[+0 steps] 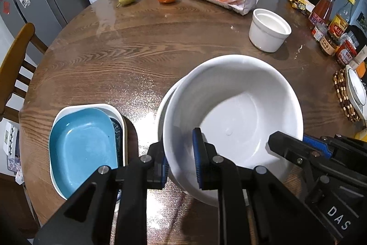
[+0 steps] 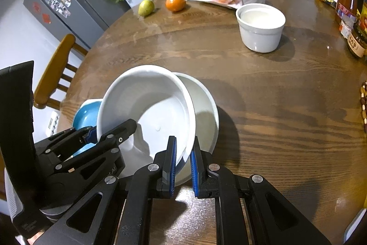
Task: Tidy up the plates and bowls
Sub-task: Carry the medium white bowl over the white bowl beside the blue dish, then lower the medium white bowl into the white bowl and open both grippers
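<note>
Both claws pinch one white bowl's [image 1: 231, 111] rim: my left claw [image 1: 181, 160] clamps its near-left edge, my right claw [image 2: 183, 164] the opposite side. I hold it tilted, partly inside a second white bowl [image 2: 206, 107] on the table [image 1: 114, 56]. I judge uneven lowering could knock rim against rim, or thin pinches could slip on glaze.

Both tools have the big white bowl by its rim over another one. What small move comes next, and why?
Probably lower it a little further and level it. The large white bowl, pinched by the left tool and right tool, sits tilted over the second white bowl, not yet nested.
</note>
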The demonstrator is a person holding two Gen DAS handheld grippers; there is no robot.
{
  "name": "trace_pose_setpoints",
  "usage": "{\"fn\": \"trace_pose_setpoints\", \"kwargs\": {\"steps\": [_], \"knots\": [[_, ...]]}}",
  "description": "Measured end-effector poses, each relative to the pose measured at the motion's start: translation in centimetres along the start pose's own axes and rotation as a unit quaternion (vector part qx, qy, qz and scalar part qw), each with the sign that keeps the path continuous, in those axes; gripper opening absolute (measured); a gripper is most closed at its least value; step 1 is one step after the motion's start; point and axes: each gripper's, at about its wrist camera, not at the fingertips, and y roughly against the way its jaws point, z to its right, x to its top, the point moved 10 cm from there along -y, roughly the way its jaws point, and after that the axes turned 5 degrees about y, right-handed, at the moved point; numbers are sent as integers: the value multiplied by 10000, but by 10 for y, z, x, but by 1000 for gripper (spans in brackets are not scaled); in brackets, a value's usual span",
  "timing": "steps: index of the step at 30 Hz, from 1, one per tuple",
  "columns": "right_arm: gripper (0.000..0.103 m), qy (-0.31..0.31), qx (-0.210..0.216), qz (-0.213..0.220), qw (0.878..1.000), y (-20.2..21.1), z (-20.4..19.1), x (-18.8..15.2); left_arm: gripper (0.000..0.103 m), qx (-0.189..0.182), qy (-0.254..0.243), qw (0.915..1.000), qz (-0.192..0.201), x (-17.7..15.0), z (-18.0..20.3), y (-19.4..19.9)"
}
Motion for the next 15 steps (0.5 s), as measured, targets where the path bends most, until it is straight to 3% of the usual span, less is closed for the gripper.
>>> {"fn": "trace_pose_setpoints", "kwargs": {"steps": [15], "knots": [[13, 44, -154, -214, 9996, -11, 1, 1, 17, 46, -141, 9998, -144, -2, 0, -9]]}}
